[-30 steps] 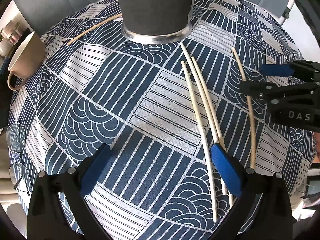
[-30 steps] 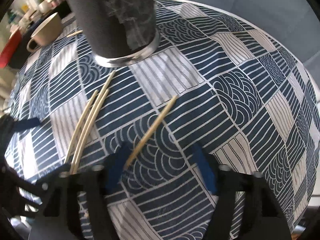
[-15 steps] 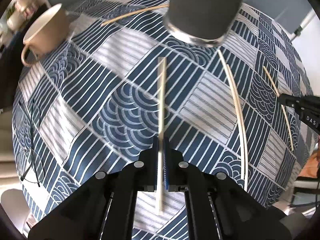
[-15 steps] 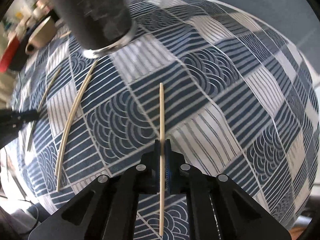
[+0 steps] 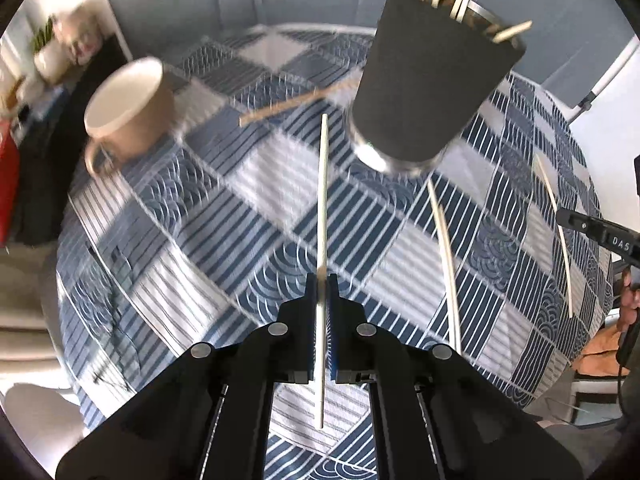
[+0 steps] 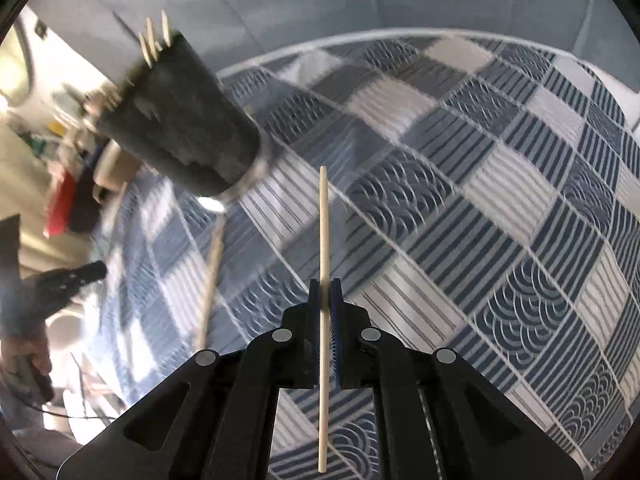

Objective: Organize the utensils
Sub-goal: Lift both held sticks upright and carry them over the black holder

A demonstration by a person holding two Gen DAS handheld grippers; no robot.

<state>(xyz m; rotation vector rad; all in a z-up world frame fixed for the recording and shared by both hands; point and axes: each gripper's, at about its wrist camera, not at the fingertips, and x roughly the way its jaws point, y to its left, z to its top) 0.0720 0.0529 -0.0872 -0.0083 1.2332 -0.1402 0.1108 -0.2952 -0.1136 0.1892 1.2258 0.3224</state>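
Note:
My left gripper (image 5: pixel 321 280) is shut on a pale chopstick (image 5: pixel 323 200) and holds it above the table, pointing toward the dark utensil cup (image 5: pixel 432 80), which holds several chopsticks. My right gripper (image 6: pixel 325 284) is shut on a tan chopstick (image 6: pixel 324 232), also lifted, with the cup (image 6: pixel 176 120) up to its left. Loose chopsticks lie on the cloth: two pale ones (image 5: pixel 446 256) (image 5: pixel 556 232) right of the cup and a brown one (image 5: pixel 296 106) behind it. One chopstick (image 6: pixel 212 280) shows in the right wrist view.
A patterned blue-and-white tablecloth (image 5: pixel 200 208) covers the round table. A beige mug (image 5: pixel 128 108) stands at the left. Eyeglasses (image 5: pixel 108 320) lie near the left edge. The right gripper's tip (image 5: pixel 592 232) shows at the right edge.
Both grippers closed on a chopstick each and have lifted them off the cloth. Both views have risen and tilted, so the cup's rim now shows.

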